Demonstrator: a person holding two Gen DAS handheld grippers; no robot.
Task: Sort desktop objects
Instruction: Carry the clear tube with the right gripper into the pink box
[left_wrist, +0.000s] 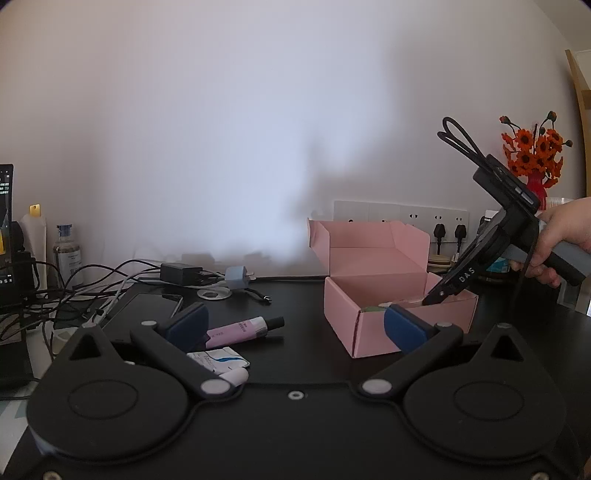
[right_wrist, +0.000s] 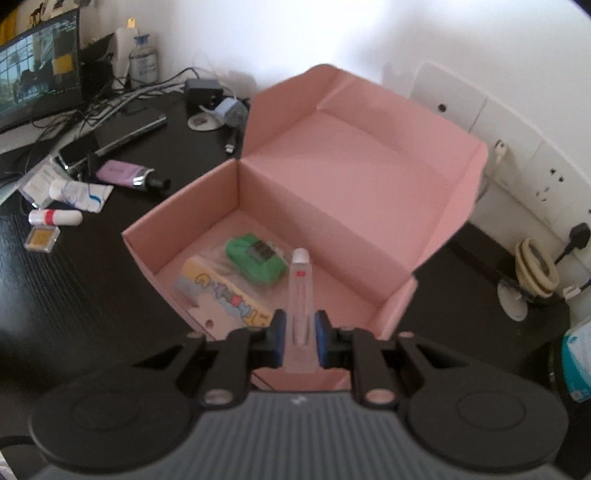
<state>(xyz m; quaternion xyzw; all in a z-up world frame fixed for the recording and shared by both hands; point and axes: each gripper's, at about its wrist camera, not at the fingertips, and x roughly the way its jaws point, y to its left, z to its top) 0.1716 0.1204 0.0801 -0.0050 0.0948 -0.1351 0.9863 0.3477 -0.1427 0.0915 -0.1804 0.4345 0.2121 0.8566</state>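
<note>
We pinch a clear plastic tube with a white cap (right_wrist: 301, 295) between our right gripper (right_wrist: 299, 334) fingers, cap forward, poised over the open pink cardboard box (right_wrist: 332, 177) so it can drop in. Beyond the tips lie a yellow printed carton (right_wrist: 221, 295) and a green pouch (right_wrist: 255, 260). Our left gripper (left_wrist: 293, 326) fingers stand wide, holding nothing, above the black counter (left_wrist: 295, 354).

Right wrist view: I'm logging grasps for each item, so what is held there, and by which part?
The right gripper jaws clamp a small clear tube near its flat tail end, white cap pointing into the pink box.
</note>
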